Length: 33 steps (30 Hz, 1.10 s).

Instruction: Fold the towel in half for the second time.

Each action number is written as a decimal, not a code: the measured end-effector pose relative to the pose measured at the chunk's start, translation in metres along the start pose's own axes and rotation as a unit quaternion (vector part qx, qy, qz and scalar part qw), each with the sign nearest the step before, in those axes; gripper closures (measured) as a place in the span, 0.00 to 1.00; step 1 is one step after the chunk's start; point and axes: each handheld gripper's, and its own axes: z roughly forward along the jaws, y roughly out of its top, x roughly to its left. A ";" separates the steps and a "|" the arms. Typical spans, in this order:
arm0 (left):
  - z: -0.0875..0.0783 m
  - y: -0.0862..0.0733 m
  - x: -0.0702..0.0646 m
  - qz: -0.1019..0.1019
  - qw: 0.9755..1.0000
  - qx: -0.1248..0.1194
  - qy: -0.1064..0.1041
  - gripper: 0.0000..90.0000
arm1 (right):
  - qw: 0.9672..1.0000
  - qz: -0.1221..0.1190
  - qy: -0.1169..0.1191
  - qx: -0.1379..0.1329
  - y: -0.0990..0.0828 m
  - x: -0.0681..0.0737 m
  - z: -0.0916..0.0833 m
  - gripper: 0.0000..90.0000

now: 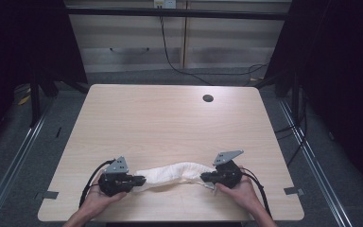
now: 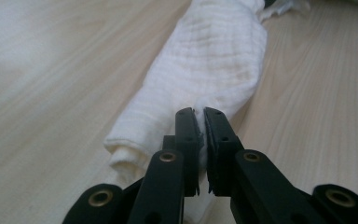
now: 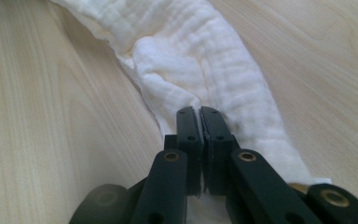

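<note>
A white cloth [image 1: 172, 173], bunched into a long roll, lies across the near part of the wooden table [image 1: 170, 123]. My left gripper [image 1: 141, 180] is shut on the cloth's left end; in the left gripper view the cloth [image 2: 214, 60] stretches away from the jaws and my left gripper [image 2: 201, 112] pinches a thin fold. My right gripper [image 1: 203, 178] is shut on the right end. In the right gripper view the cloth [image 3: 200, 60] runs up and to the left from my right gripper [image 3: 200, 110], which has fabric between its pads.
A dark round cable hole [image 1: 208, 98] sits in the far right part of the table. The near edge of the table [image 1: 170, 218] is close behind both hands. Grey floor and metal rails [image 1: 9, 161] flank the table.
</note>
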 end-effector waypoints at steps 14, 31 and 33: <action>0.005 -0.002 -0.001 0.004 1.000 0.009 0.016 0.95 | 0.999 -0.008 -0.044 0.002 -0.015 0.015 -0.033 0.98; 0.008 -0.001 0.007 -0.007 1.000 -0.002 0.021 0.93 | 0.998 0.014 -0.059 -0.008 -0.028 0.013 -0.027 0.97; 0.010 0.001 0.013 -0.016 0.999 -0.008 0.026 0.93 | 0.997 0.013 -0.071 -0.007 -0.022 0.005 -0.024 0.97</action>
